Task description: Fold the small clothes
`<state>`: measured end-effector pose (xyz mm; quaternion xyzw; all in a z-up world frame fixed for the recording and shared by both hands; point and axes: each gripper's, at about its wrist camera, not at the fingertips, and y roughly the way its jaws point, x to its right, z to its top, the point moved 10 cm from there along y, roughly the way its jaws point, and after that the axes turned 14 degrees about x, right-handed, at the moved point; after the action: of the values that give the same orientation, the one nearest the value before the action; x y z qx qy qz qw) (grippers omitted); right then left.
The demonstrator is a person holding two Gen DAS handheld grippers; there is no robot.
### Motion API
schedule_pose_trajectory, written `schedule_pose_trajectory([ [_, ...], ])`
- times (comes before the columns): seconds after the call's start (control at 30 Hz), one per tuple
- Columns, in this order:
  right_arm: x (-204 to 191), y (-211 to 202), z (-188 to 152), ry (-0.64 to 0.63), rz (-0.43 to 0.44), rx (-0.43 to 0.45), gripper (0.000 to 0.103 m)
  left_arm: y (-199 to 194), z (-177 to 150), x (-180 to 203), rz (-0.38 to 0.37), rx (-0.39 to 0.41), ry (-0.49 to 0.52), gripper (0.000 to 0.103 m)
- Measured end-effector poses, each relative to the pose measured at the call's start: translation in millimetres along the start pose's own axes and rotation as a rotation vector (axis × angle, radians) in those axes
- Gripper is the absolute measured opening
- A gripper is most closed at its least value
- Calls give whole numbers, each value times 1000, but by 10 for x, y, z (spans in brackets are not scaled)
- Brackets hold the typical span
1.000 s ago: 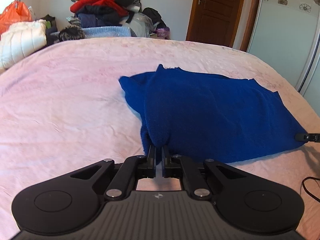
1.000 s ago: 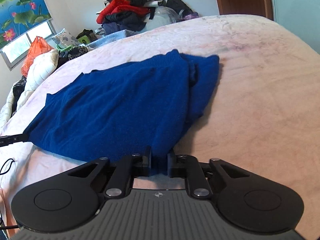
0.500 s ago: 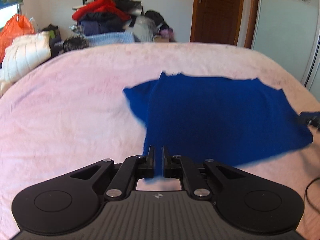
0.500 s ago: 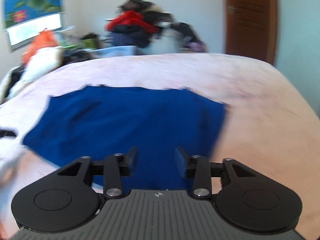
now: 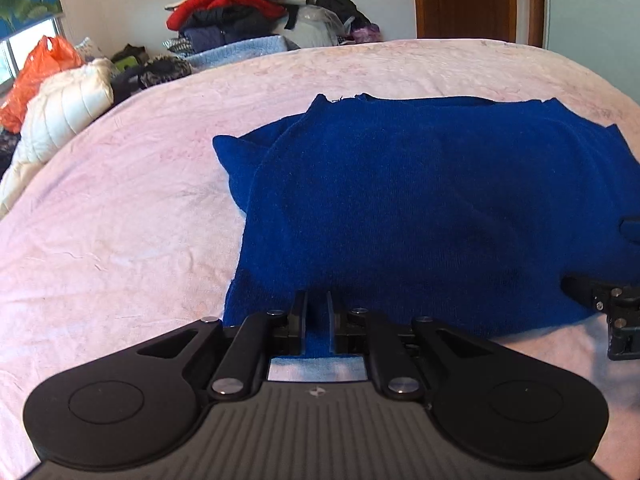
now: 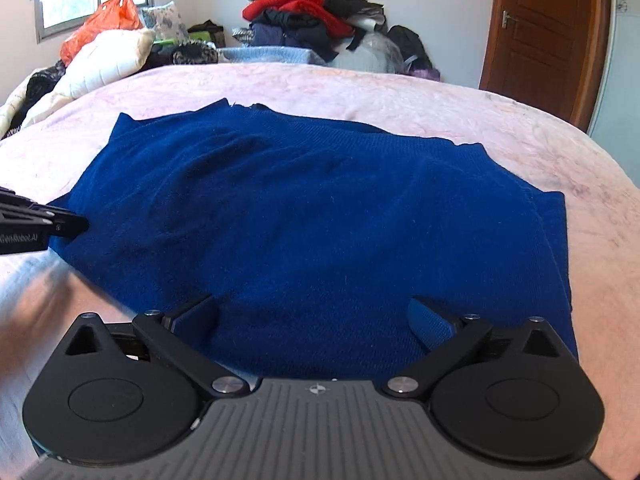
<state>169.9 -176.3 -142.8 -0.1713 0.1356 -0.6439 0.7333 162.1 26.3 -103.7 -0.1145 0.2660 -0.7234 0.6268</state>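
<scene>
A blue sweater [image 6: 312,216] lies flat on a pink bed [image 6: 500,120], in the middle of both views. Its long side runs from left to right across the frame, and its far edge points toward the pile of clothes [image 6: 316,16] at the top. The left tool [image 5: 317,320] is pressed together and pinches the near edge of the sweater at the bottom middle. The right tool [image 6: 314,320] has just been opening. Its jaws are spread wide above the sweater's near edge and hold nothing.
</scene>
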Motion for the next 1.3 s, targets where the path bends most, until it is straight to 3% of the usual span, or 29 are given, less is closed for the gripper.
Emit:
schedule_pose_trajectory([
  [0.47, 82, 24, -30, 9, 11, 19, 103, -79, -61, -3, 8, 11, 9, 9],
  [0.63, 81, -60, 82, -5, 60, 18, 99, -175, -50, -79, -28, -8, -15, 12],
  [0.7, 85, -106, 198, -24, 55, 56, 98, -176, -1, -179, -53, -15, -56, 27],
  [0.77, 44, -144, 330, -75, 51, 89, 98, -161, 85, -313, -65, -4, -107, 70],
  [0.83, -46, -178, 477, -140, 49, 134, 100, -143, 212, -463, -54, 29, -146, 83],
  [0.97, -373, -178, 633, -280, 96, 173, 100, -19, 490, -640, -19, 67, -126, 83],
  [1.13, -810, -165, 637, -435, 126, 199, 100, 248, 606, -741, 73, 26, -97, 83],
  [1.3, -1036, -178, 621, -455, 148, 191, 101, 368, 596, -706, 113, 9, -63, 83],
])
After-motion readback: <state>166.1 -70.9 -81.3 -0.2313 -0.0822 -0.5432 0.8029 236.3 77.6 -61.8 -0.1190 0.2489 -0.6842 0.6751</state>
